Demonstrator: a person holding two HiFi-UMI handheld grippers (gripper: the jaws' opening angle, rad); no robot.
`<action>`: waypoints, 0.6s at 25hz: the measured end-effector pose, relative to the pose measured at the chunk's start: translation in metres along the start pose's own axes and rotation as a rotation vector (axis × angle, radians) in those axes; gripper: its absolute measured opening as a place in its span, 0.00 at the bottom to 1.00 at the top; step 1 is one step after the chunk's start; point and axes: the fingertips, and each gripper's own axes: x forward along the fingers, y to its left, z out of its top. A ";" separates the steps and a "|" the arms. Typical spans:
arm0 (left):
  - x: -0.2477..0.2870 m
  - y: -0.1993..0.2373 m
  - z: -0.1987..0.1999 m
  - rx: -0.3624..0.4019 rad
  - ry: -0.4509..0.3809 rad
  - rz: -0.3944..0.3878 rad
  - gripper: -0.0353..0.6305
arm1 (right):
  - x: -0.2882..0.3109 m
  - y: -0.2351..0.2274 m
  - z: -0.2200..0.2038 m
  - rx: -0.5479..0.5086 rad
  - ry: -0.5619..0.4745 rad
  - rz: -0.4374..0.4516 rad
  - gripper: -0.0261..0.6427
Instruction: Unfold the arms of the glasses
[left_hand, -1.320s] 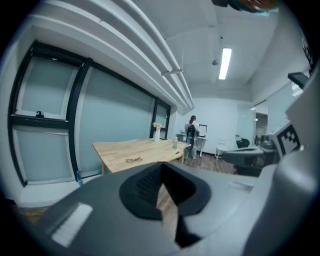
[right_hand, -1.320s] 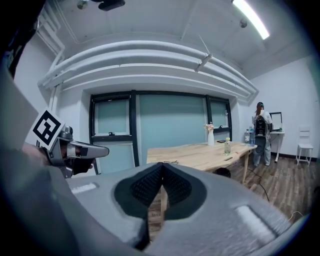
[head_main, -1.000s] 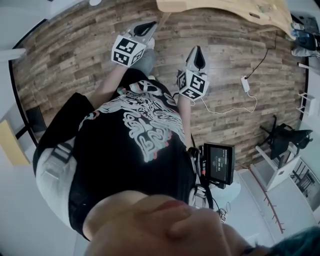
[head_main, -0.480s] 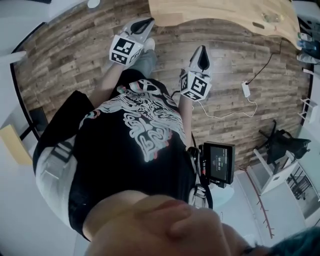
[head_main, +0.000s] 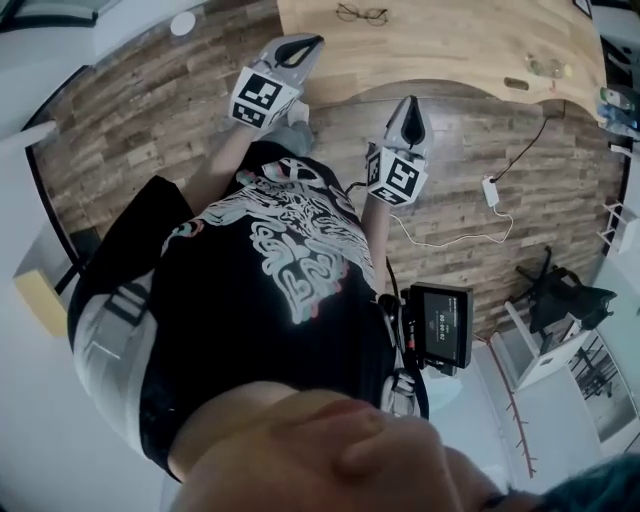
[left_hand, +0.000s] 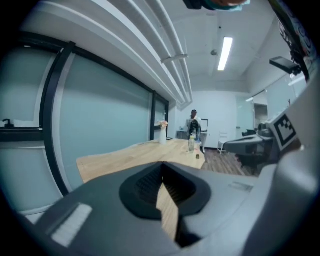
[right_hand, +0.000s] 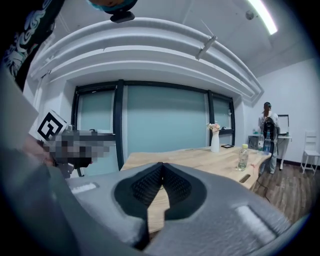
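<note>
My L gripper (head_main: 301, 46) & R gripper (head_main: 408, 110): jaws closed tip to tip, both empty. Glasses (head_main: 362, 13) on table (head_main: 460, 50), well apart from both.

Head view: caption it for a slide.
Left gripper and right gripper, both shut, point toward the table bearing the glasses.

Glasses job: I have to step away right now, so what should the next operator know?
Left gripper: jaws together, empty, in the air at the wooden table's near edge.
Right gripper: jaws together, empty, just short of that edge.
Glasses: on the table beyond both grippers, untouched; too small to tell the state of the arms.
Done: nothing.
Left: reach in, grip the glasses, unfold both arms.
</note>
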 end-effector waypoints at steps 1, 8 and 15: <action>0.008 0.008 0.001 -0.001 0.001 -0.002 0.04 | 0.010 0.000 0.000 -0.013 0.006 0.006 0.04; 0.044 0.043 0.004 0.005 -0.002 -0.040 0.04 | 0.061 0.007 0.010 -0.093 0.018 0.053 0.04; 0.066 0.058 0.007 0.004 -0.006 -0.026 0.04 | 0.087 -0.005 0.010 -0.139 0.041 0.049 0.04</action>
